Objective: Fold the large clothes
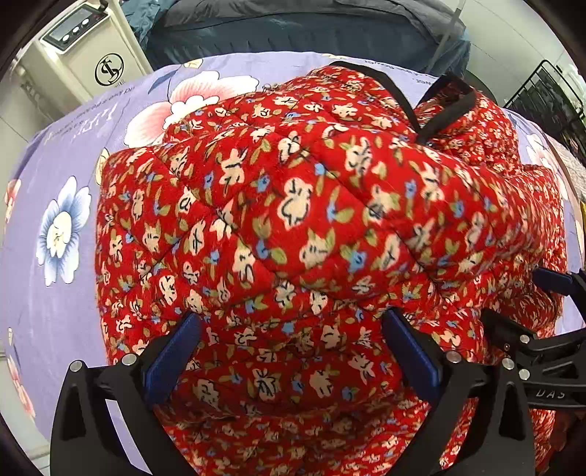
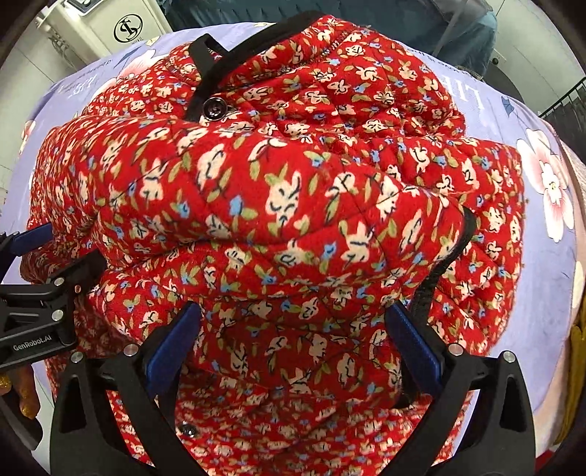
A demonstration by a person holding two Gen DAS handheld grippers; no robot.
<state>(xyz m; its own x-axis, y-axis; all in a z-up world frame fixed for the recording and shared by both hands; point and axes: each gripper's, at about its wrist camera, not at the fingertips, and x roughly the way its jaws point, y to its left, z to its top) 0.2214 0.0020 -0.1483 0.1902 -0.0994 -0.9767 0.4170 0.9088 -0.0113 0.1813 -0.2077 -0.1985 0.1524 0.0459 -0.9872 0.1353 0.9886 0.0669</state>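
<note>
A red quilted jacket with small floral print and black trim lies bunched and folded on a lilac flowered sheet. My left gripper points down over its near part, blue pads wide apart, fabric below and between them but no visible squeeze. In the right wrist view the same jacket shows a black button by the trim. My right gripper also stands wide over the cloth, pads apart. Each gripper shows at the edge of the other's view: the right gripper, the left gripper.
A white machine with a round logo stands beyond the sheet at the far left. Dark blue bedding lies behind. A black wire rack is at the far right. A hand's fingers with glitter nails hold the left tool.
</note>
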